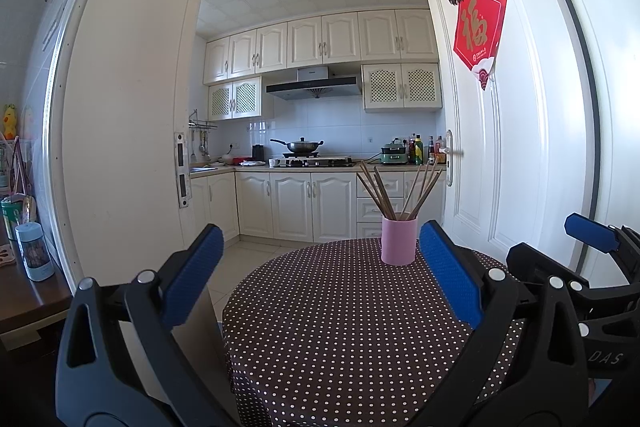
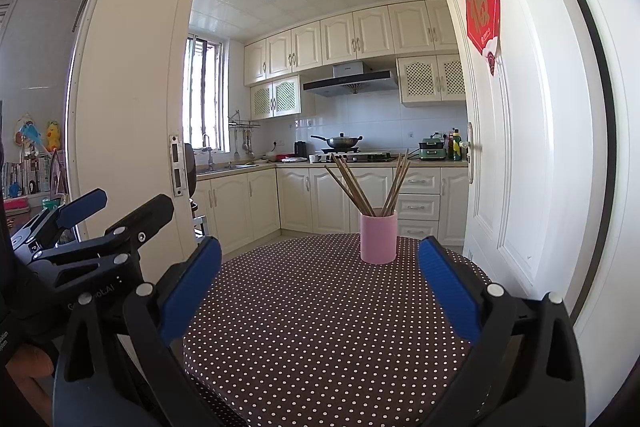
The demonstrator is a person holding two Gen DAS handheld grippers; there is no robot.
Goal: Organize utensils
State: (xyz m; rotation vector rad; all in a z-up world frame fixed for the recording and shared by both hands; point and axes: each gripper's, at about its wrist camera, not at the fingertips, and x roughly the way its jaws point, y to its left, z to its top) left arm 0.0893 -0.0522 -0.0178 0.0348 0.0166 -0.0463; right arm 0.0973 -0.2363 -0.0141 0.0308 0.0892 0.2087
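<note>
Polka-dot cloth is covering the round table [image 1: 340, 307], where a pink cup [image 1: 398, 241] is standing upright, holding chopsticks [image 1: 384, 193]. Short of the cup, the left gripper [image 1: 320, 275] and right gripper [image 2: 320, 279] are hovering, jaws spread wide and empty.

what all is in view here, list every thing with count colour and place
cup: one, pink, upright at the far side of the table
chopsticks: a bundle, count unclear, brown, standing fanned in the cup
table: one, round, dark cloth with white dots, in front of both grippers
wok: one, dark, on the stove at the back
door: one, white, open at the right
red sign: one, on the door
left gripper: blue pads, open, empty
right gripper: blue pads, open, empty
</note>
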